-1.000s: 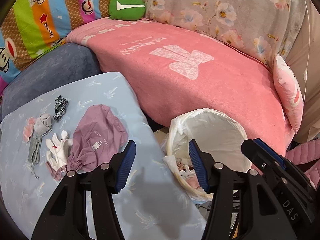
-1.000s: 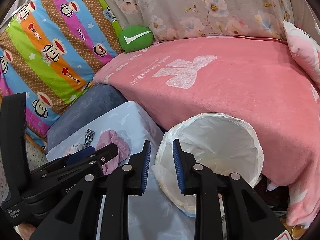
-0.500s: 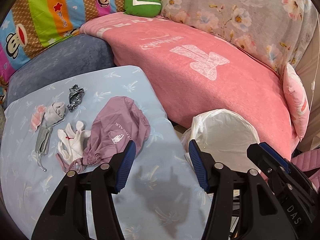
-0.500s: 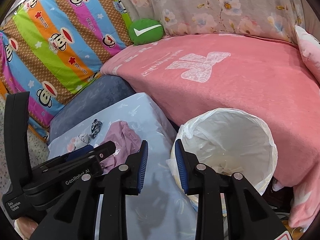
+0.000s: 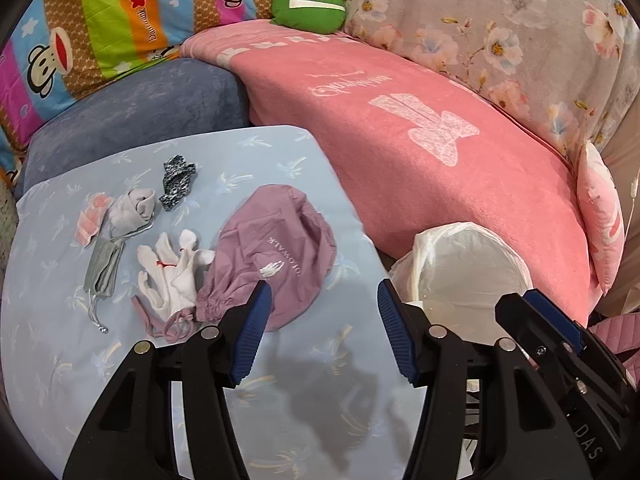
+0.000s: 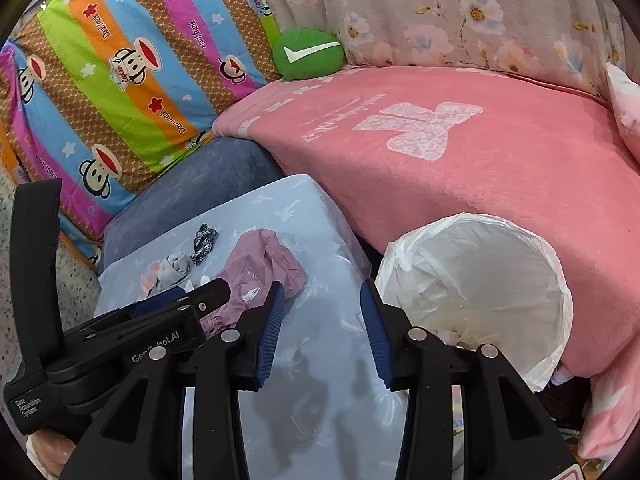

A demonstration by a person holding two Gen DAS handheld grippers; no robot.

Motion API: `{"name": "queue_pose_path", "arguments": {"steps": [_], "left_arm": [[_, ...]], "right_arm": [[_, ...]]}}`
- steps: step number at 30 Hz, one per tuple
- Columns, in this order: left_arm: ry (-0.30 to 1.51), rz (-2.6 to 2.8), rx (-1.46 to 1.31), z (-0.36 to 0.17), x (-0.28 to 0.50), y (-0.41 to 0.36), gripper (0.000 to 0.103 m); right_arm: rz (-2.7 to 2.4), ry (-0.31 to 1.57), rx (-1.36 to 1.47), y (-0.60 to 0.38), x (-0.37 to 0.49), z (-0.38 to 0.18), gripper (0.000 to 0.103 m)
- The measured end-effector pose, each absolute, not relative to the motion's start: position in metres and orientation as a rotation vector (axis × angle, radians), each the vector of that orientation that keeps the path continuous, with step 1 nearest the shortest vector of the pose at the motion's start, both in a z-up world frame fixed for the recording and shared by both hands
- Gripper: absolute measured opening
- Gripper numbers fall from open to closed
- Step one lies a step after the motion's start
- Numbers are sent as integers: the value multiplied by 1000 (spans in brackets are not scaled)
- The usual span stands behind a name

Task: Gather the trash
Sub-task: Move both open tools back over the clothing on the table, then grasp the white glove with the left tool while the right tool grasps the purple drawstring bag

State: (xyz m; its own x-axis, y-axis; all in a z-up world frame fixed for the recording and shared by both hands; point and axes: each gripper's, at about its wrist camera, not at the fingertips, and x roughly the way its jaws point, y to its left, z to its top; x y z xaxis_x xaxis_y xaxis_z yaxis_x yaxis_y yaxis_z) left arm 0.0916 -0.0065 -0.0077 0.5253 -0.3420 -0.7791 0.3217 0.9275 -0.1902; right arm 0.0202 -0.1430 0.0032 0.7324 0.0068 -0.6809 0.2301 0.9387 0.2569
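On the light blue table point(image 5: 280, 360) lie a mauve drawstring bag point(image 5: 276, 256), a white glove point(image 5: 172, 276), a grey mask point(image 5: 102, 270), a grey sock point(image 5: 132, 210), a black-and-white scrap point(image 5: 178, 182) and a pink wrapper point(image 5: 90, 222). A bin with a white liner point(image 5: 464, 272) stands right of the table, also in the right wrist view point(image 6: 476, 284). My left gripper point(image 5: 322, 328) is open and empty, above the table just short of the bag. My right gripper point(image 6: 322, 328) is open and empty, above the table between the bag point(image 6: 264, 276) and the bin.
A pink blanket point(image 5: 420, 152) covers the sofa behind the table and bin. A blue-grey cushion point(image 5: 132, 120), a striped monkey-print quilt point(image 6: 120, 80), a green ball cushion point(image 5: 308, 6) and a pink pillow point(image 5: 600, 216) surround them.
Both grippers have swung left from over the bin to over the table. The right gripper's jaws have opened wider. The trash items have not moved.
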Motion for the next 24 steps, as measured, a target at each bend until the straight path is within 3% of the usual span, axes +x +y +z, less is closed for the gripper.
{"name": "queue_pose_path", "arguments": {"steps": [3, 8, 16, 24], "left_arm": [[940, -368, -35, -11, 94, 5, 61], [954, -326, -53, -18, 100, 25, 63], [991, -230, -97, -35, 114, 63, 74], [1044, -152, -141, -57, 131, 98, 77]], "right_arm": [[-116, 753, 333, -135, 24, 0, 41], [-91, 777, 320, -118, 32, -8, 43], [-52, 815, 288, -90, 49, -21, 46], [-36, 864, 291, -74, 72, -46, 53]]}}
